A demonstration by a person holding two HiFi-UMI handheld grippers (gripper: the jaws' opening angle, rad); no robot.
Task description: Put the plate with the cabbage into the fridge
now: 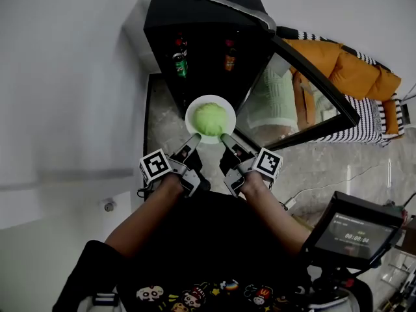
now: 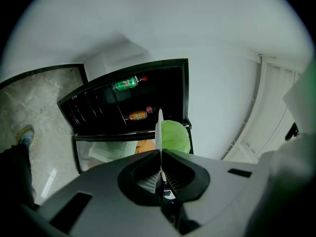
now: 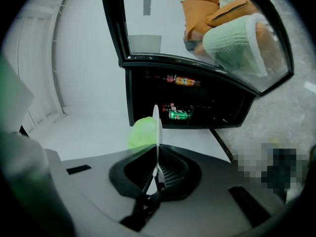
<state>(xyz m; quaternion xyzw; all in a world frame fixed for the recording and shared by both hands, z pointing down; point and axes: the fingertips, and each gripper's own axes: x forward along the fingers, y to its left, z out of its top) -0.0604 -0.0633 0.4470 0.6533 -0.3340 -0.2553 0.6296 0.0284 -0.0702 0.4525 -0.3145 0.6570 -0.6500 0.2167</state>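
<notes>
Carry stage, I'd say: left gripper (image 1: 194, 138) and right gripper (image 1: 225, 137) both pinch the round white plate (image 1: 193, 109) of green cabbage (image 1: 210, 119); next, ease it level into the open black fridge (image 1: 195, 18) ahead.

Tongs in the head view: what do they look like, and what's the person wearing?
The left tongs and right tongs are slim and black, each carrying a white cube with black square markers. The person wears a black top with cartoon pictures.
</notes>
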